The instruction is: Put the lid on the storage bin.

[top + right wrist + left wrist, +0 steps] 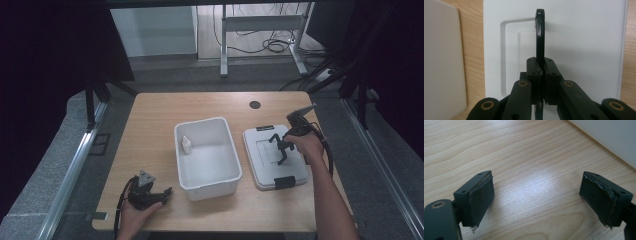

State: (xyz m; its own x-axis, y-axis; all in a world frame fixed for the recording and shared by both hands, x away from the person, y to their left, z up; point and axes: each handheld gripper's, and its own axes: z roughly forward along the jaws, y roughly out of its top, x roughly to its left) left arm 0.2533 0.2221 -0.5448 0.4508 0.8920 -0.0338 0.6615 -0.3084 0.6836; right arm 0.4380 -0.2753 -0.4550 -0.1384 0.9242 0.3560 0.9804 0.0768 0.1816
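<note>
A white open bin [210, 190] stands mid-table with a small white bottle [186, 145] upright inside, near its left wall. To its right the white lid [270, 172] lies flat on the table. A thin black handle [539, 35] rises on edge from the lid's [584, 50] recessed middle. My right gripper [542, 72] is shut on that handle, and in the high view it [282, 150] hangs over the lid's centre. My left gripper [167, 192] rests low at the front left, jaws wide apart over bare wood [536, 195], nothing between them.
The bin's white wall [614, 137] lies just beyond the left gripper, and its rounded corner [441, 62] is left of the lid. Black clips [284, 182] sit at the lid's ends. A dark grommet hole [255, 104] marks the wooden table [150, 130] at the back.
</note>
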